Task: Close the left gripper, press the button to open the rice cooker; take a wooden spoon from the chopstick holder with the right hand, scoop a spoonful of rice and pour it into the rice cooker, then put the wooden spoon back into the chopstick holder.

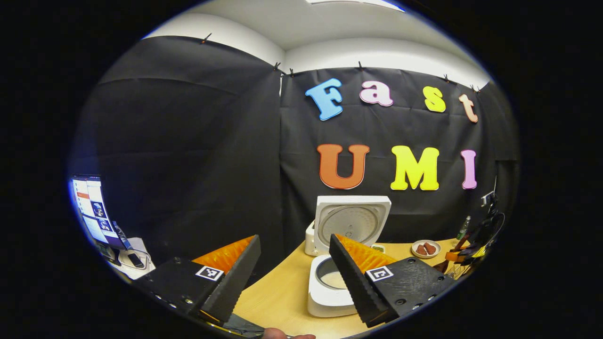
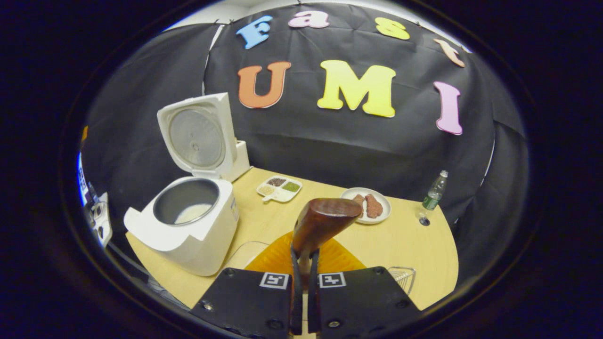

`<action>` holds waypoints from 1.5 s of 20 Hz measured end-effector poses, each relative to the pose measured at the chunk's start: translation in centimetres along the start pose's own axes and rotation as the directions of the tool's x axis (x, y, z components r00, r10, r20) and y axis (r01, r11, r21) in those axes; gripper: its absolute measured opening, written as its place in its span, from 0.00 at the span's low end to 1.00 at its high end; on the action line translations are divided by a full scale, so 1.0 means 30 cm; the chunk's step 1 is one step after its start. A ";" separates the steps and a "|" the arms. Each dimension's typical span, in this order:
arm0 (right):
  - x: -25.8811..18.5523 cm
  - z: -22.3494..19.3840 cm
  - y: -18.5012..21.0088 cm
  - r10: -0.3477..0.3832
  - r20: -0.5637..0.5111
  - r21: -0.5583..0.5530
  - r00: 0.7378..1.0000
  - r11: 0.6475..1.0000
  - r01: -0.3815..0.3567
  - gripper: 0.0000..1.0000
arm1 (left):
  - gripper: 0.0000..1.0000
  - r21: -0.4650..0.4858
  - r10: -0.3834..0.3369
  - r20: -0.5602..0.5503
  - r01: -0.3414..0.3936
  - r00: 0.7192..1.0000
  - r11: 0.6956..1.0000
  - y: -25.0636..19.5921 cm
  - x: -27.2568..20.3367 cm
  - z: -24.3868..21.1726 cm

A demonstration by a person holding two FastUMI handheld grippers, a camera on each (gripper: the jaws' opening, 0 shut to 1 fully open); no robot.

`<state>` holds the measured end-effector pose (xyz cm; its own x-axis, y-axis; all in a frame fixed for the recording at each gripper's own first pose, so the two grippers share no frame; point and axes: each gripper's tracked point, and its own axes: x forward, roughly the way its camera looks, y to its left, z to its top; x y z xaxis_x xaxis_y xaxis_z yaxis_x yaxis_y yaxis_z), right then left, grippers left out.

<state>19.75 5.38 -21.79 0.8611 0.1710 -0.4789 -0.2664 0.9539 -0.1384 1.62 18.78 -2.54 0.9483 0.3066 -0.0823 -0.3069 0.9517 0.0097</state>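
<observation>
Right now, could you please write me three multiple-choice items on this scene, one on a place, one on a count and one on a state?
1. Where is the bottle?
A. At the table's far right edge
B. Inside the cooker
C. On the plate

2. How many compartments has the small dish?
A. One
B. Three
C. Six

3. How is the cooker's lid?
A. Shut
B. Taken off, lying on the table
C. Raised open

Answers: 1 A, it stands right of the plate by the table edge. 2 B, three fillings show. 3 C, it stands upright over the open pot.
</observation>
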 end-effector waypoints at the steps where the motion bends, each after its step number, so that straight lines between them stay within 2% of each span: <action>1: 0.023 -0.035 -0.005 -0.019 -0.015 -0.030 1.000 0.999 0.018 0.10 | 0.94 -0.004 0.008 -0.008 -0.008 1.000 1.000 0.006 -0.006 -0.006; 6: 0.131 -0.130 -0.028 -0.112 -0.023 -0.182 0.993 0.978 0.106 0.10 | 0.94 0.017 0.036 -0.040 -0.036 0.999 0.999 0.017 -0.021 -0.034; 8: 0.170 -0.171 -0.011 -0.108 -0.041 -0.198 0.993 0.975 0.098 0.10 | 0.94 0.027 0.051 -0.040 -0.050 0.998 0.998 0.026 -0.031 -0.023; 11: 0.203 -0.203 0.039 -0.086 -0.068 -0.166 0.994 0.983 0.073 0.10 | 0.94 0.024 0.073 -0.042 -0.072 0.996 0.997 0.043 -0.042 -0.021; 16: 0.214 -0.215 0.217 0.080 -0.113 -0.075 0.990 0.993 -0.089 0.11 | 0.94 0.025 0.098 -0.054 -0.097 0.994 0.995 0.067 -0.083 -0.041; 20: 0.200 -0.223 0.272 0.168 -0.143 0.073 0.975 0.985 -0.159 0.10 | 0.94 0.024 0.104 -0.056 -0.102 0.993 0.994 0.064 -0.090 -0.039; 22: 0.189 -0.227 0.273 0.212 -0.155 0.185 0.965 0.966 -0.183 0.10 | 0.95 0.022 0.097 -0.056 -0.096 0.994 0.995 0.049 -0.085 -0.034; 26: 0.166 -0.230 0.287 0.302 -0.156 0.382 0.940 0.896 -0.225 0.10 | 0.94 0.025 0.076 -0.050 -0.075 0.996 0.997 0.007 -0.089 -0.026; 28: 0.151 -0.231 0.273 0.324 -0.150 0.464 0.934 0.857 -0.223 0.10 | 0.95 0.028 0.062 -0.055 -0.061 0.997 0.998 -0.021 -0.089 -0.028; 30: 0.135 -0.239 0.243 0.335 -0.140 0.566 0.932 0.799 -0.203 0.10 | 0.95 0.034 0.047 -0.050 -0.046 0.998 0.998 -0.051 -0.087 -0.016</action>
<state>18.18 11.25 -30.96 0.6524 0.4445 -0.6138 -0.1421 0.8673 0.4771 -0.43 16.51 -2.82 0.9275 0.3500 -0.1315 -0.3468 0.9367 0.0471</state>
